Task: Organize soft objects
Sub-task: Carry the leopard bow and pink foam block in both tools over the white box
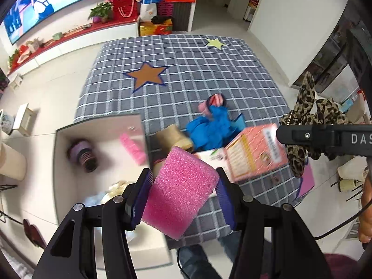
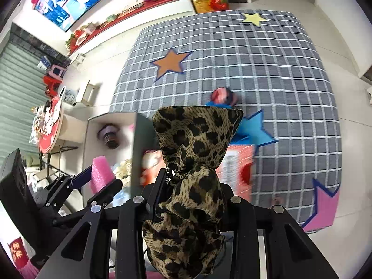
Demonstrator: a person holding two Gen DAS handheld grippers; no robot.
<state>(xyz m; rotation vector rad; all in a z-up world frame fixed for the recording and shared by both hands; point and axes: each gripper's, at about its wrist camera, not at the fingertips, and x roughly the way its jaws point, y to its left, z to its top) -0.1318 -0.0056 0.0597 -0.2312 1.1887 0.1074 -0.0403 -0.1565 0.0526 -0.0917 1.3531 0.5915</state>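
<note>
My left gripper (image 1: 183, 186) is shut on a pink foam sponge (image 1: 180, 191), held up beside the open white box (image 1: 69, 186). The right gripper (image 2: 194, 181) is shut on a leopard-print cloth (image 2: 197, 144), which bunches between the pads and hangs over them. In the left wrist view the same leopard cloth (image 1: 307, 116) dangles from the right gripper (image 1: 325, 137) at the right edge. In the right wrist view the sponge (image 2: 101, 172) and the left gripper (image 2: 93, 181) show at the lower left, over the box (image 2: 93, 144). A blue cloth (image 1: 209, 130) and a pink striped roll (image 1: 215, 100) lie on the checked mat (image 1: 186, 69).
Inside the box lie a purple spool (image 1: 81, 154), a pink comb-like piece (image 1: 133, 147) and pale soft items (image 1: 116, 188). A pink-orange carton (image 1: 253, 151) and a tan roll (image 1: 172, 136) rest on the mat. A cabinet with a screen lines the far wall; a person's legs stand below.
</note>
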